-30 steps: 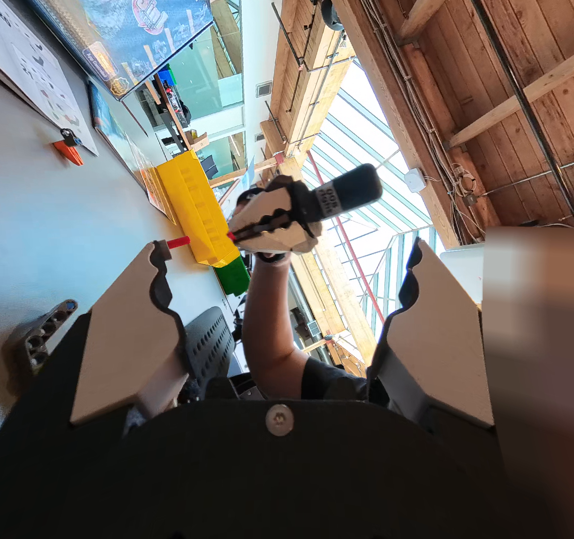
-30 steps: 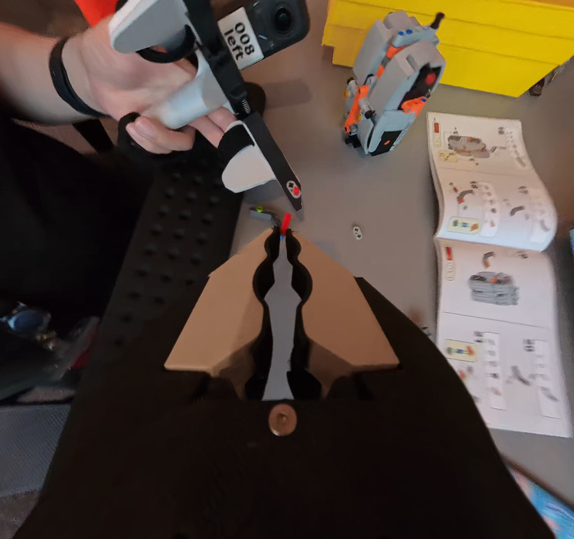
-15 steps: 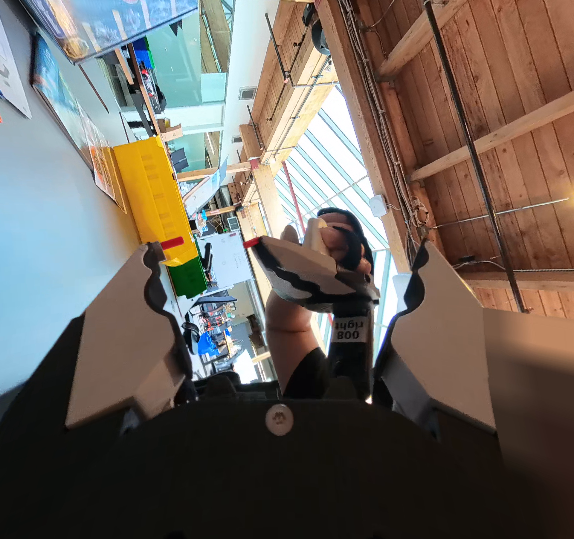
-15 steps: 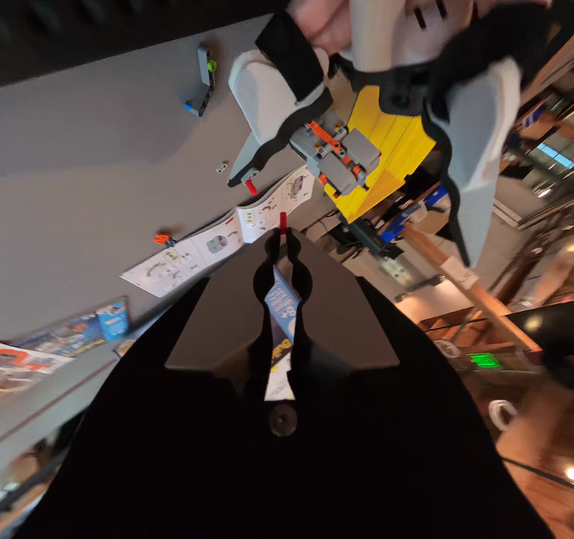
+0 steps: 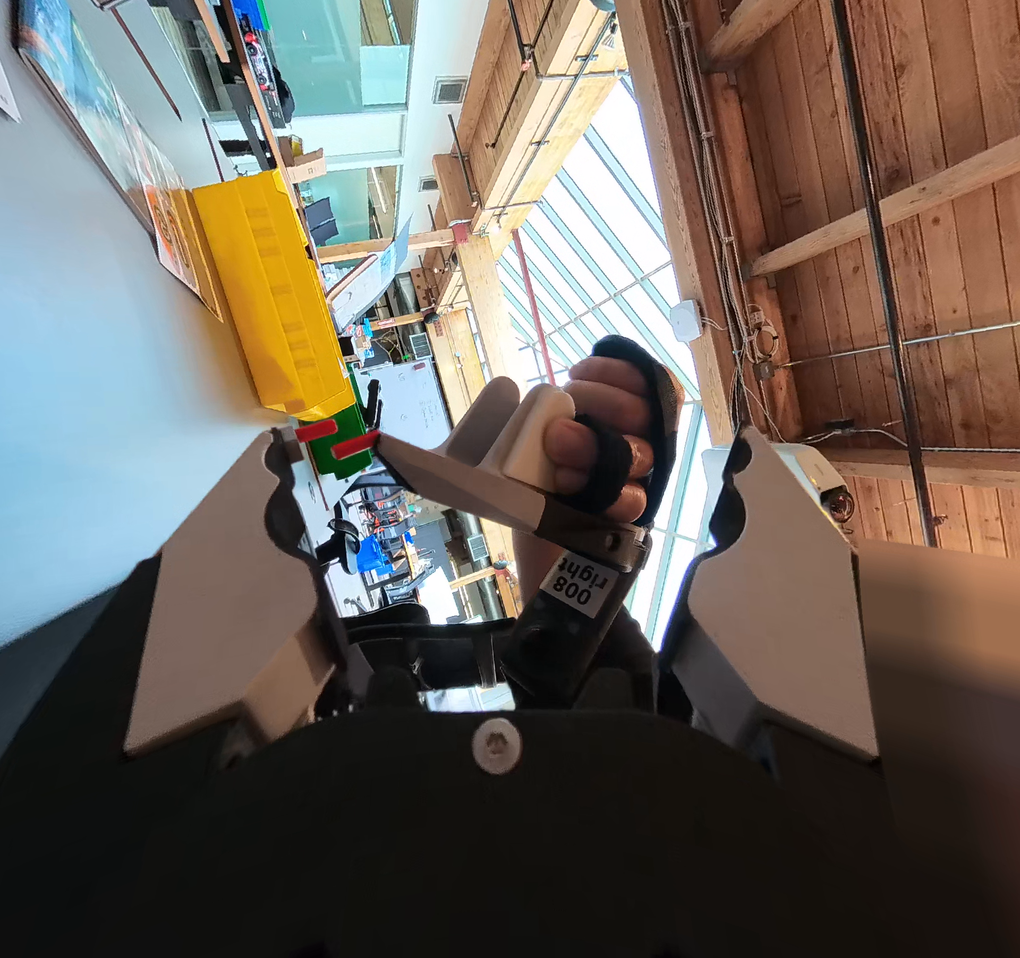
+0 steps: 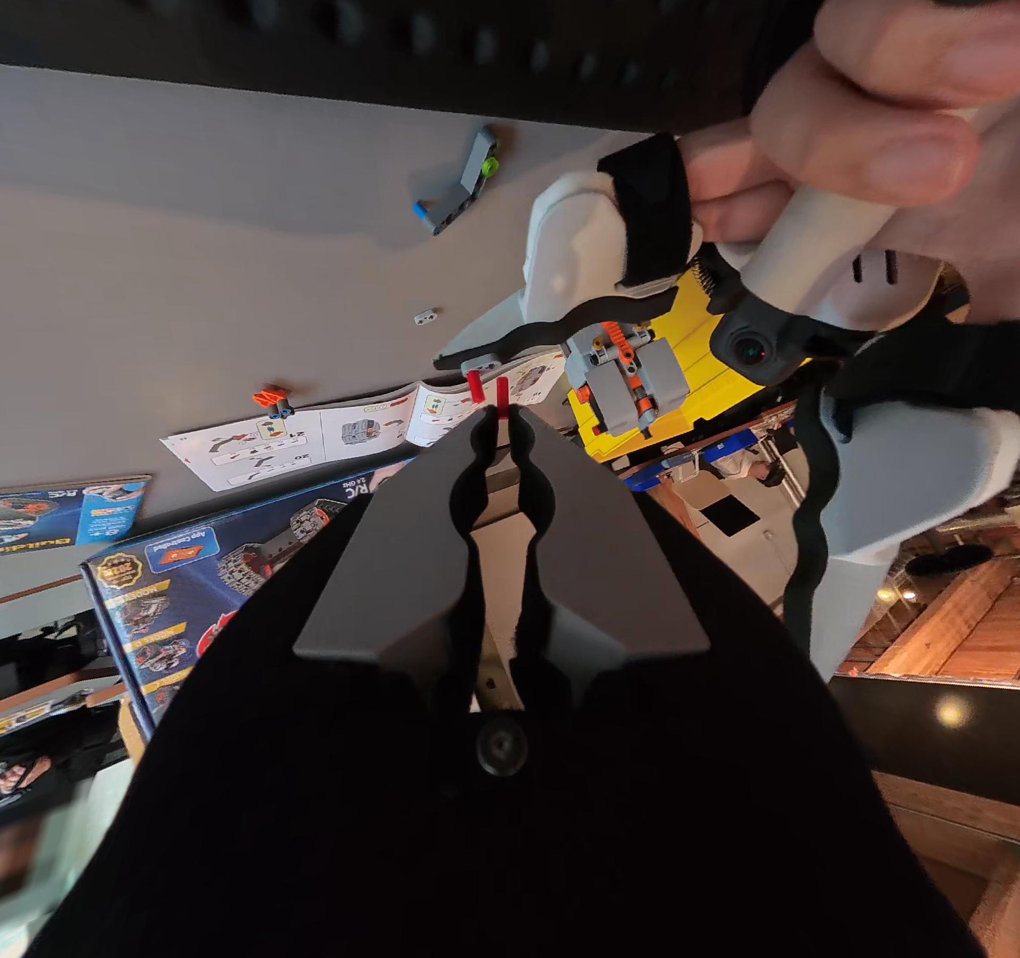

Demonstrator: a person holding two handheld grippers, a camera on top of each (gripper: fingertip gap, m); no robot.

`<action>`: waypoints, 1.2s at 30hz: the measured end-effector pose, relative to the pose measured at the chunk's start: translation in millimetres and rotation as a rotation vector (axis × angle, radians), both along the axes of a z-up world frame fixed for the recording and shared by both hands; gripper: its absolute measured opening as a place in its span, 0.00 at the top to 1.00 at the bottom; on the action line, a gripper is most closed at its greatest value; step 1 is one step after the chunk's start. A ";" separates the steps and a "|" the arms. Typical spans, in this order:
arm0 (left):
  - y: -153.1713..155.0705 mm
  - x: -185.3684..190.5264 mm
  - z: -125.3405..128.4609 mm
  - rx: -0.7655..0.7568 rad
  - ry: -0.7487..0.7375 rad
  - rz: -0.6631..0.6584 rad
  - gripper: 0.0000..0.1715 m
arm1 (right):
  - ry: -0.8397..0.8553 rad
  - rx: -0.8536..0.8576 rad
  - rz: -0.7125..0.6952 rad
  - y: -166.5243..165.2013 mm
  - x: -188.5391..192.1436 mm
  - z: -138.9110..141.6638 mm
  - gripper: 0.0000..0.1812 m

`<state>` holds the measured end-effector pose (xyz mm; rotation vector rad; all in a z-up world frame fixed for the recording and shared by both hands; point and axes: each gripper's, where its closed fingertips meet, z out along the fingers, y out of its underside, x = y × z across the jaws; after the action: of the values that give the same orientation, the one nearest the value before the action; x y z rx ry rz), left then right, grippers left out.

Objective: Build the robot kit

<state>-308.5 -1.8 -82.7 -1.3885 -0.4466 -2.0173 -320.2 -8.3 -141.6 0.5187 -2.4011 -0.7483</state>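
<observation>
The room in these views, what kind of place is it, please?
Probably a workshop or maker space with a toy-brick building station: a grey table with an open instruction booklet, a yellow parts bin, and a wooden beam ceiling above.

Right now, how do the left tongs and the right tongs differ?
The left tongs gape wide open; the right tongs are shut on a small red plastic pin. The left tongs bear a small grey connector with a second red pin at one fingertip; the right tongs pinch theirs between both. Both have wavy black inner edges.
</observation>
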 end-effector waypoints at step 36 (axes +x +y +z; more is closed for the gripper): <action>3.2 3.3 -9.9 0.013 0.014 0.035 0.14 | -0.047 -0.034 -0.168 9.3 -2.0 -16.2 0.98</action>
<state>-305.2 1.4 -92.6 -1.3772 -0.4483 -1.9777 -322.2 1.0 -157.9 0.3276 -2.5199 -0.7721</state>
